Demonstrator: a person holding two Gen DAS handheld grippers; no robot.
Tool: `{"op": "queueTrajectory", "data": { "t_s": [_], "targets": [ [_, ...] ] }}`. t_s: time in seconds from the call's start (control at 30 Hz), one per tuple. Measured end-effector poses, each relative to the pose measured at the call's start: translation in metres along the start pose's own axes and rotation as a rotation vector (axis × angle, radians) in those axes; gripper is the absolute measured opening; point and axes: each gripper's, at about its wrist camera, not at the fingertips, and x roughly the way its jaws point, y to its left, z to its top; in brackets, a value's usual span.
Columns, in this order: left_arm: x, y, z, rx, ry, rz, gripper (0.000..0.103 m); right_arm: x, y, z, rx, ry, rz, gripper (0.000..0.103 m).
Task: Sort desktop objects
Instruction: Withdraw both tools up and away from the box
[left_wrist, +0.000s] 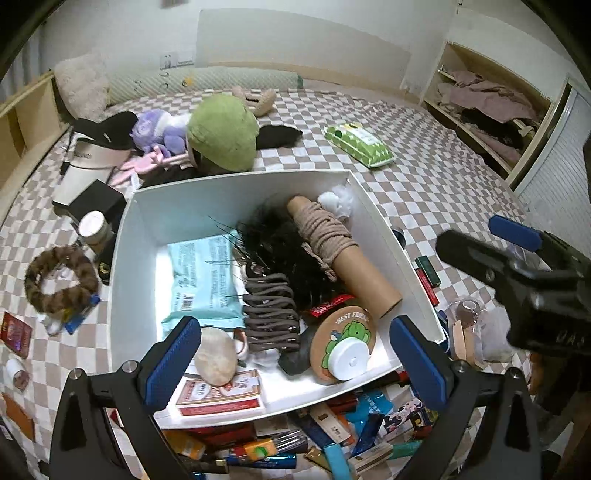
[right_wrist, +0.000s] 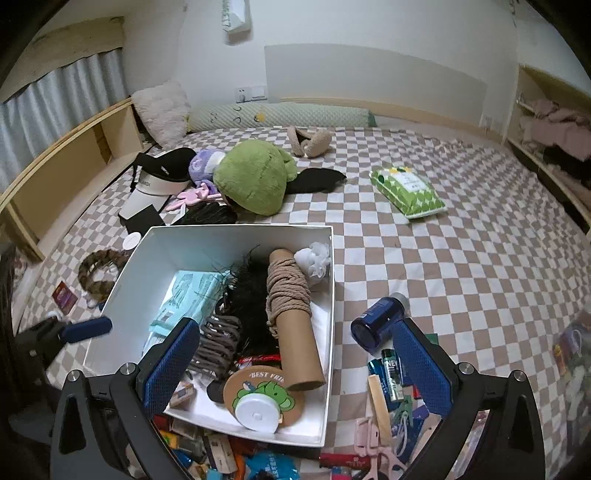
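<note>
A white box (left_wrist: 125, 236) (right_wrist: 332, 266) sits on the checkered bed. It holds a cardboard tube wound with rope (left_wrist: 340, 251) (right_wrist: 291, 321), a teal packet (left_wrist: 203, 280), black feathers (left_wrist: 280, 254), brown hair ties (left_wrist: 271, 314), a round cork coaster (left_wrist: 343, 343) (right_wrist: 266, 391), a white tape roll (left_wrist: 349, 360) (right_wrist: 257, 411), a pale stone (left_wrist: 215, 356) and a red card box (left_wrist: 221, 397). My left gripper (left_wrist: 295, 363) is open and empty over the box's near edge. My right gripper (right_wrist: 299, 365) is open and empty over the box's near right corner.
Small items are piled in front of the box (left_wrist: 314, 443) (right_wrist: 258, 458). A blue bottle (right_wrist: 376, 321) lies right of the box. A green plush (left_wrist: 225, 133), caps (left_wrist: 99, 140), a green tissue pack (left_wrist: 358, 144) and a braided ring (left_wrist: 61, 284) lie on the bed.
</note>
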Motion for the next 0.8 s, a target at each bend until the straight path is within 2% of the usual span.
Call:
{"op": "queueTrajectory", "data": {
  "t_s": [0.27,0.43,0.63,0.8],
  "targets": [
    [-0.033,0.008,-0.005,0.031,-0.069,-0.011,0.103,-0.028,0.01,-0.01,-0.03,-0.055,0.012,0.103],
    [-0.051,0.018,-0.01,0.009,-0.092,-0.007,0.103,-0.039,0.005,-0.015,-0.011,-0.077,-0.001,0.103],
    [-0.07,0.031,-0.018,0.02,-0.13,0.042,0.103,-0.05,-0.005,-0.022,0.013,-0.088,-0.004,0.103],
    [-0.082,0.043,-0.024,-0.011,-0.146,0.049,0.103,-0.057,-0.008,-0.03,0.01,-0.09,-0.01,0.103]
  ]
}}
